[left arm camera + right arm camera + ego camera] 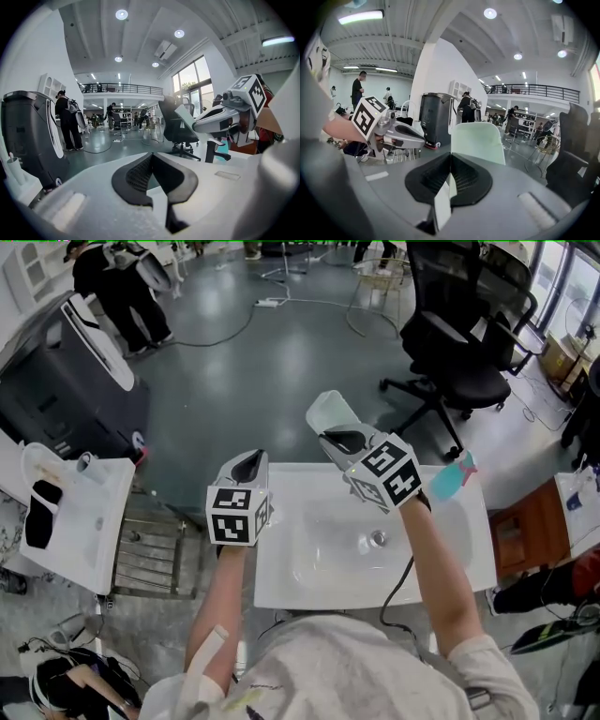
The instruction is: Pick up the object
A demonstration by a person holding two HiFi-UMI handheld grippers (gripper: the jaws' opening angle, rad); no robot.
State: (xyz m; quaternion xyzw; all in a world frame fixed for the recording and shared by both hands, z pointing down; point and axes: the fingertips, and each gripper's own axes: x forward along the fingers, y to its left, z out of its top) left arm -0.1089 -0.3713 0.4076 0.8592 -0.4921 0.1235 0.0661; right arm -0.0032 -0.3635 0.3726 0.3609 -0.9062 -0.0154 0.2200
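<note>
My right gripper (343,439) is held up above the back edge of the white sink (281,570), shut on a pale green flat sheet (329,412). In the right gripper view the sheet (480,139) stands up out of the closed pads of the right gripper (450,165). My left gripper (247,463) hovers by the sink's left rim, shut with nothing between its pads. The left gripper view has the closed left gripper (151,160) in front, and the right gripper (224,117) with the sheet (185,115) off to the right.
A teal spray bottle (454,473) lies at the sink's back right corner, and a black faucet (213,148) stands there. Beyond are a black office chair (448,345) and a dark machine (62,382). A white side table (90,521) and metal rack (155,551) are at left.
</note>
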